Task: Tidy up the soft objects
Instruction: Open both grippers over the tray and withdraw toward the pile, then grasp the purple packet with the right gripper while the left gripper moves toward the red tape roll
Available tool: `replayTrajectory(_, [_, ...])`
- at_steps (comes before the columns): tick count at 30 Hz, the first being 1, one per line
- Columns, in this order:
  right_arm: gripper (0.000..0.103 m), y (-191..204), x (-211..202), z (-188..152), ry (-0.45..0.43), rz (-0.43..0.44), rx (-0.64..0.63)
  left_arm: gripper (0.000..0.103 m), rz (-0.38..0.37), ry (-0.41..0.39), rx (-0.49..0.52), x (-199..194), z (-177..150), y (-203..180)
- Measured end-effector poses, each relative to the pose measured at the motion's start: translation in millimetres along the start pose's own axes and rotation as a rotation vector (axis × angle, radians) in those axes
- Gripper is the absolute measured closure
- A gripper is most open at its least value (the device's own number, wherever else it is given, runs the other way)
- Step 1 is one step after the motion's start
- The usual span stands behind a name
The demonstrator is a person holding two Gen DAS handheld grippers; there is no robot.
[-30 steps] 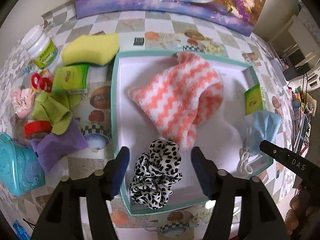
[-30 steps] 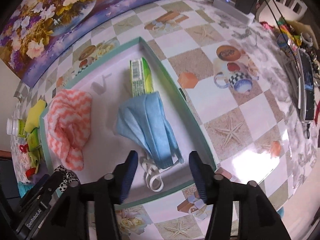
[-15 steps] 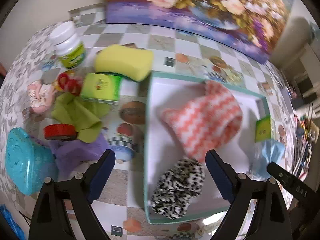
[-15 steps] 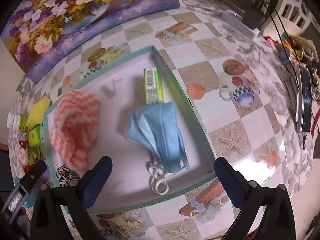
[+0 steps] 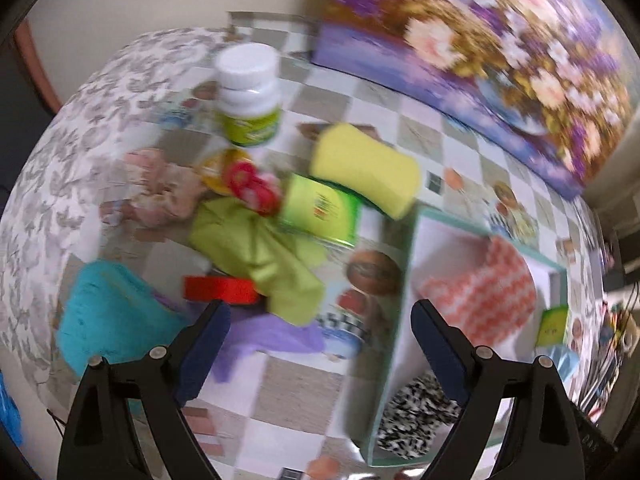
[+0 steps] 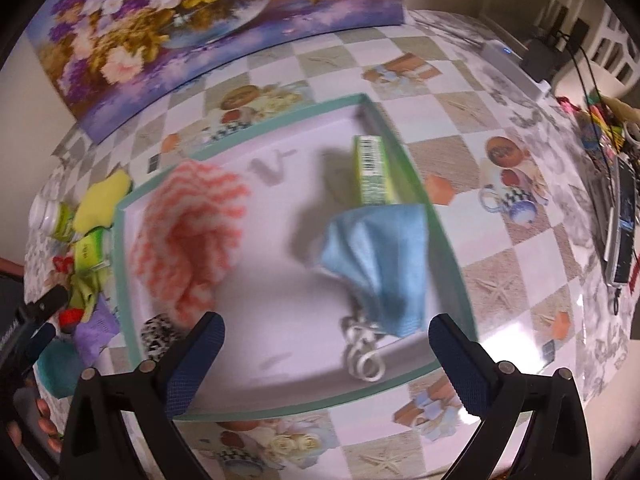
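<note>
A teal-rimmed white box (image 6: 448, 240) holds an orange-and-white fuzzy cloth (image 6: 188, 232), a blue face mask (image 6: 384, 256), a green packet (image 6: 372, 172) and a black-and-white scrunchie (image 5: 416, 416). Left of the box lie a green cloth (image 5: 260, 256), a purple cloth (image 5: 272, 340), a yellow sponge (image 5: 364, 168) and a pink scrunchie (image 5: 160, 188). My left gripper (image 5: 320, 344) is open and empty above the purple cloth and the box's left rim (image 5: 400, 304). My right gripper (image 6: 324, 356) is open and empty above the box's near side.
A white bottle with a green label (image 5: 248, 96), a green box (image 5: 320, 208), a red tape roll (image 5: 220, 288), red clips (image 5: 248, 184) and a teal container (image 5: 108, 312) sit left of the box. A flower painting (image 6: 192, 24) stands behind. Clutter and cables (image 6: 608, 128) lie far right.
Both grippers have opened wide. The left gripper let go of the black-and-white scrunchie in the box and swung left toward the pile. The right gripper drew back a little from the mask.
</note>
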State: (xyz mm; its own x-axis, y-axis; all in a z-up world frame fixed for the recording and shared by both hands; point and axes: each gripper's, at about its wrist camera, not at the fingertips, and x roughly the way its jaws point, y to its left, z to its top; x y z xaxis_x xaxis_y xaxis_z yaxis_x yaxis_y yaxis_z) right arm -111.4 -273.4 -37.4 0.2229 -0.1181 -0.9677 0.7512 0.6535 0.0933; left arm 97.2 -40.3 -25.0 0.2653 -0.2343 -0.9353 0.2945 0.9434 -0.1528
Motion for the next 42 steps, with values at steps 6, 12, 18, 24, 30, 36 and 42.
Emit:
replayTrajectory(6, [0.000, 28.6, 4.0, -3.3, 0.009, -0.004, -0.067, 0.011, 0.021, -0.031, -0.090, -6.6, 12.7, 39.8])
replayTrajectory(12, [0.000, 52.5, 3.4, -4.1, -0.003, 0.012, -0.095, 0.011, 0.049, -0.069, -0.147, -18.9, 17.8, 67.0])
replayTrajectory(18, [0.000, 80.3, -4.0, -3.2, -0.044, 0.050, -0.115, 0.011, 0.026, -0.080, -0.166, -23.1, 23.0, 78.3])
replayTrajectory(24, [0.000, 116.7, 0.6, -7.0, -0.048, 0.105, -0.131, 0.011, 0.027, -0.074, -0.191, -22.5, 24.1, 90.6])
replayTrajectory(30, [0.000, 160.7, 7.3, -17.6, -0.049, 0.150, -0.209, 0.011, 0.047, -0.070, -0.188, -21.7, 26.7, 100.8])
replayTrajectory(36, [0.000, 191.0, 22.3, -26.9, -0.003, 0.187, -0.272, 0.011, 0.037, -0.028, -0.172, -11.8, 27.9, 102.9])
replayTrajectory(42, [0.000, 215.2, 39.5, -35.4, 0.048, 0.210, -0.335, 0.011, 0.061, 0.021, -0.099, 2.9, 28.5, 94.9])
